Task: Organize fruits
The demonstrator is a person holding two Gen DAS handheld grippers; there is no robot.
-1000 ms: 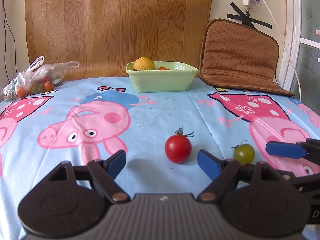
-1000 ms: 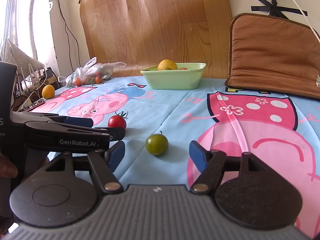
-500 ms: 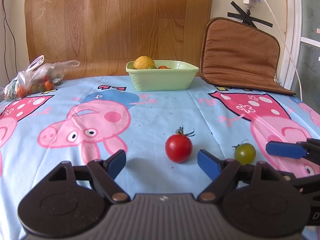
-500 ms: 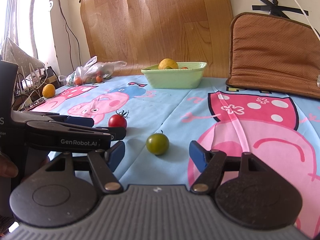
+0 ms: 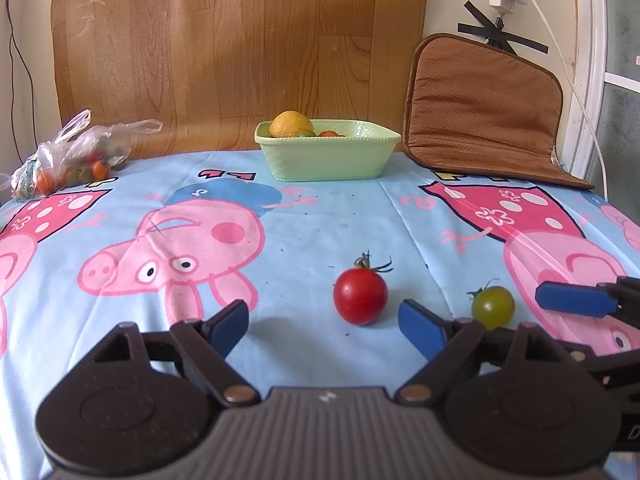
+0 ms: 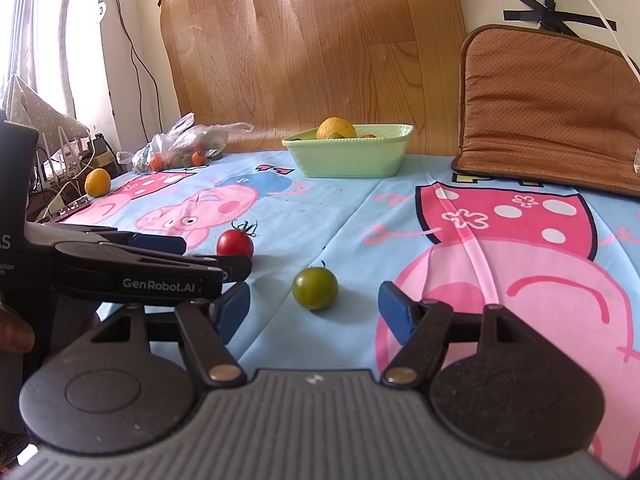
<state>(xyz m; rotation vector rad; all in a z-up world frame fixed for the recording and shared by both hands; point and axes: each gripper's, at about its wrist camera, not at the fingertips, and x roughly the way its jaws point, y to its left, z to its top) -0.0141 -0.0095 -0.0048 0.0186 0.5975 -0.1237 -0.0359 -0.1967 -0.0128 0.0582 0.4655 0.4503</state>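
A red tomato (image 5: 360,296) with a green stem lies on the cartoon tablecloth (image 5: 320,224), just ahead of my left gripper (image 5: 324,328), nearer its right finger. That gripper's jaws are opening and touch nothing. A green tomato (image 6: 315,288) lies just past my right gripper (image 6: 314,308), centred between its open fingers and untouched. The green tomato (image 5: 493,307) also shows in the left wrist view, beside a blue pad (image 5: 572,300) of the right gripper. A pale green bowl (image 5: 328,156) at the back holds a yellow fruit (image 5: 290,124) and smaller ones.
A clear plastic bag (image 5: 72,156) of small fruits lies at the back left. A loose yellow fruit (image 6: 97,183) sits near the table's left edge. A brown cushion (image 5: 480,108) leans on the wall at the back right. A wooden board stands behind the bowl.
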